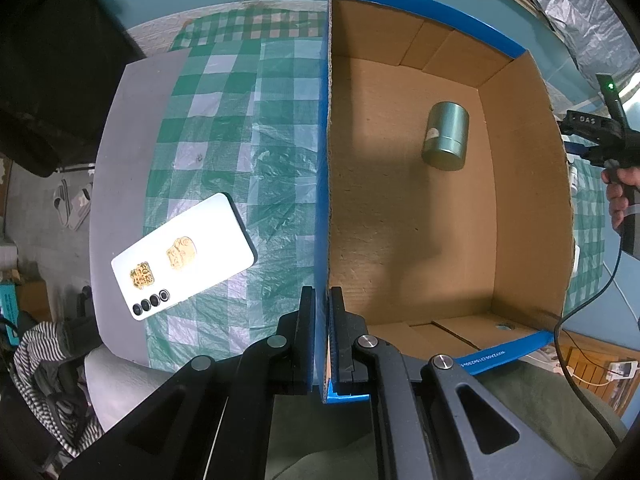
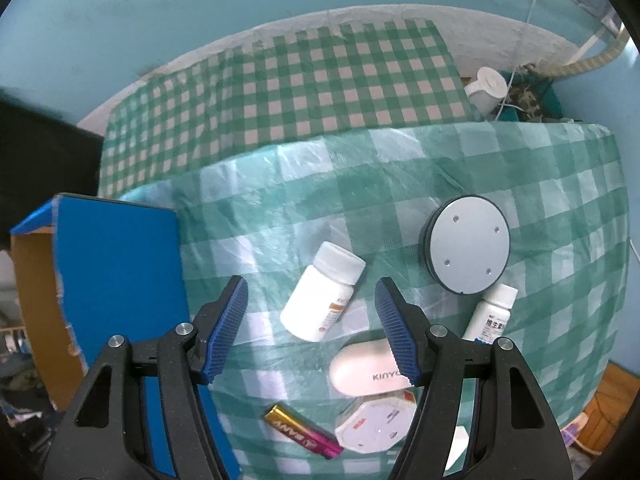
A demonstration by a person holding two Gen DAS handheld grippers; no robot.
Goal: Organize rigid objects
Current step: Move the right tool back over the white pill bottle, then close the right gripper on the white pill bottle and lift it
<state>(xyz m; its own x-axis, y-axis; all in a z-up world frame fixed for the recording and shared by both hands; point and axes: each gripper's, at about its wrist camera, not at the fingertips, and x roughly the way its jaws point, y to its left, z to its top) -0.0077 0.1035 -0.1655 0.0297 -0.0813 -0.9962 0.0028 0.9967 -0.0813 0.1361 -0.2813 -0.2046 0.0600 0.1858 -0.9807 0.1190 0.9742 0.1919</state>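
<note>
My left gripper is shut on the left wall of an open cardboard box with blue outer faces. A green metal canister lies on its side inside the box. A white phone rests face down on the checked cloth left of the box. My right gripper is open, hanging over a white pill bottle that lies tilted on the cloth between the blue pads. The pads stand clear of the bottle. The box's blue wall shows to the left in the right wrist view.
Near the pill bottle lie a round grey disc, a smaller white bottle, a white oval case, a gold and pink battery and a white hexagonal plug. A hand holds the other gripper beyond the box's right wall.
</note>
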